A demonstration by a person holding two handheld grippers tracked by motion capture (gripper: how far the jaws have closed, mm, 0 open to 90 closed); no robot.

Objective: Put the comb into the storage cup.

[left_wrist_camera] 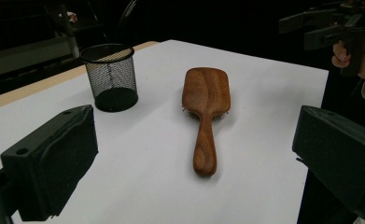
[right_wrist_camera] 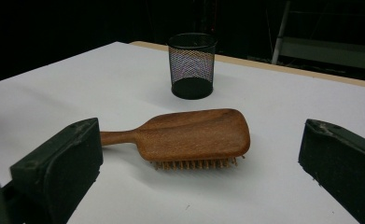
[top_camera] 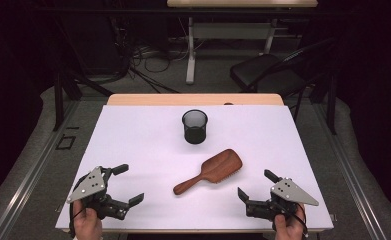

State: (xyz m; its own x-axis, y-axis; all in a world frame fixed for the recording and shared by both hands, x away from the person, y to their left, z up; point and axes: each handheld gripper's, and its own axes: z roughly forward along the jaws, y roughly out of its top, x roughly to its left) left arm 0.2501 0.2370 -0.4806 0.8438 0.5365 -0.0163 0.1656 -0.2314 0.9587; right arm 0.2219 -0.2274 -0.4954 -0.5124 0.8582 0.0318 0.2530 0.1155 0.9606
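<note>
Hairbrush [top_camera: 209, 171] lies untouched between left gripper [top_camera: 124, 184] and right gripper [top_camera: 257, 184], both wide and empty.

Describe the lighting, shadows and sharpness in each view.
High view: white table bright and evenly lit, dark surroundings. Left gripper view: hairbrush sharp, near claw blocks soft. Right gripper view: mesh cup crisp, soft shadow beneath the hairbrush.

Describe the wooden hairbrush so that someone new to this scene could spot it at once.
On the white table, between the two open grippers, lies the brown wooden paddle hairbrush, bristles down. It rests nearer the person than the black wire-mesh cup, apart from it; unlike that upright cup, it is flat, brown and long-handled.
</note>
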